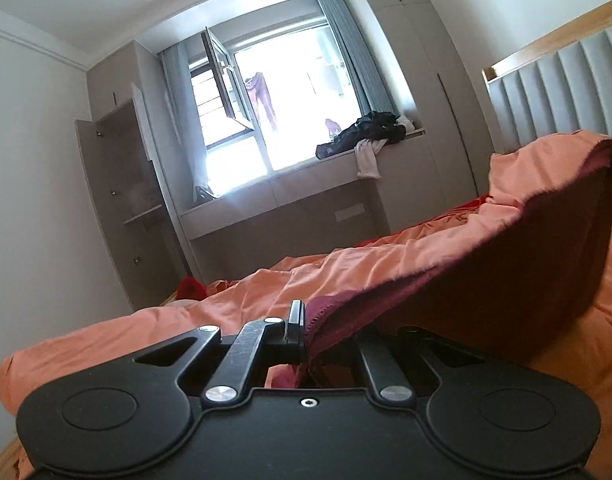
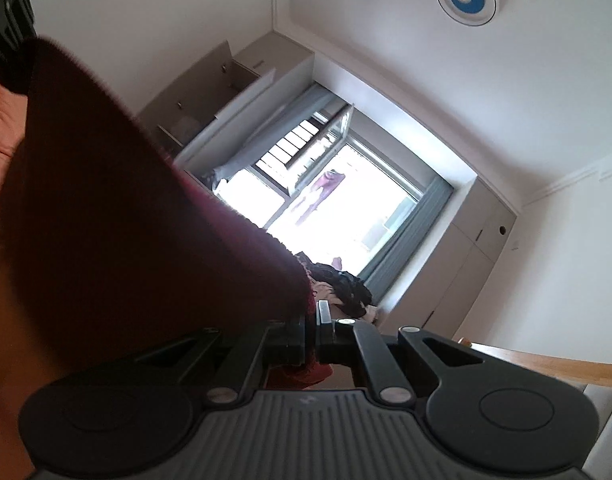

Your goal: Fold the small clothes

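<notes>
A maroon cloth (image 1: 485, 276) is pinched at one edge by the left gripper (image 1: 306, 330), whose fingers are pressed together on the fabric. From there the cloth is stretched up and to the right, held clear above the orange bedding (image 1: 266, 292), with its far corner raised near the headboard (image 1: 565, 80). In the right wrist view, the cloth (image 2: 118, 220) is clamped at another edge by the right gripper (image 2: 311, 334), its fingers closed on the fabric, and the view is tilted towards the ceiling. A window (image 1: 266, 112) is seen beyond the bed, with dark clothes (image 1: 361, 134) heaped on its sill.
</notes>
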`<state>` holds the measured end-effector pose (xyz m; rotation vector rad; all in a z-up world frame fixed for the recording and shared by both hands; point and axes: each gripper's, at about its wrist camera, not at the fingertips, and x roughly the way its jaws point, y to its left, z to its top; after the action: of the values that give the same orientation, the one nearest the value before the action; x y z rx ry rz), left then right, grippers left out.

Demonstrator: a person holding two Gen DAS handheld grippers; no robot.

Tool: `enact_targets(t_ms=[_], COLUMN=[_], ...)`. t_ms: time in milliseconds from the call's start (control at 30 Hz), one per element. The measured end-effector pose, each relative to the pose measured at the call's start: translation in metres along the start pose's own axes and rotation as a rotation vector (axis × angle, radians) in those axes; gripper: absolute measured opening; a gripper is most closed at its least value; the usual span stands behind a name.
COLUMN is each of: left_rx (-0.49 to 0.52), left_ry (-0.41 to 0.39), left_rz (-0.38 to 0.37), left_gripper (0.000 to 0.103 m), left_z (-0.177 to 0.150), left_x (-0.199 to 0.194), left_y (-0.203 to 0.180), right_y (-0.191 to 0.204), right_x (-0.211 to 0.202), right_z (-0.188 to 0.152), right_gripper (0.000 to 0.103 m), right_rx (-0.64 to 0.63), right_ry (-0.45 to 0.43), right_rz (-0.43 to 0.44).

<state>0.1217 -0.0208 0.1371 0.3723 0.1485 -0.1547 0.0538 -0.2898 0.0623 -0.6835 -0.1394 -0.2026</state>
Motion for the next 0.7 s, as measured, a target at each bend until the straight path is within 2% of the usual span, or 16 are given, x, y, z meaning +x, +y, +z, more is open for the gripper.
enact_targets(t_ms=[133, 267, 400, 567, 700], left_rx=[0.035, 0.017, 0.015, 0.004, -0.051], left_ry=[0.033, 0.104, 0.173, 0.227, 0.281], left_rz=[0.019, 0.023, 0.040, 0.032, 0.012], left_gripper=[0.004, 0.005, 0.005, 0.005, 0.008], left_z=[0.020, 0.025, 0.017, 0.000, -0.017], left_x=[0.070, 0.142, 0.212, 0.271, 0.313], left_y=[-0.001, -0.001, -0.005, -0.009, -0.004], right_y=[0.013, 0.029, 0.055, 0.088, 0.105], right_x=[0.070, 0.134, 0.187, 0.234, 0.267], right_z=[-0.003, -0.015, -0.030, -0.055, -0.071], right_gripper=[0.004, 0.004, 0.004, 0.005, 0.005], right_rx=[-0.024, -0.034, -0.065, -0.108, -0.105], right_ry=[0.039, 0.097, 0.149, 0.218, 0.267], right_rz=[-0.006, 0.005, 0.028, 0.088, 0.129])
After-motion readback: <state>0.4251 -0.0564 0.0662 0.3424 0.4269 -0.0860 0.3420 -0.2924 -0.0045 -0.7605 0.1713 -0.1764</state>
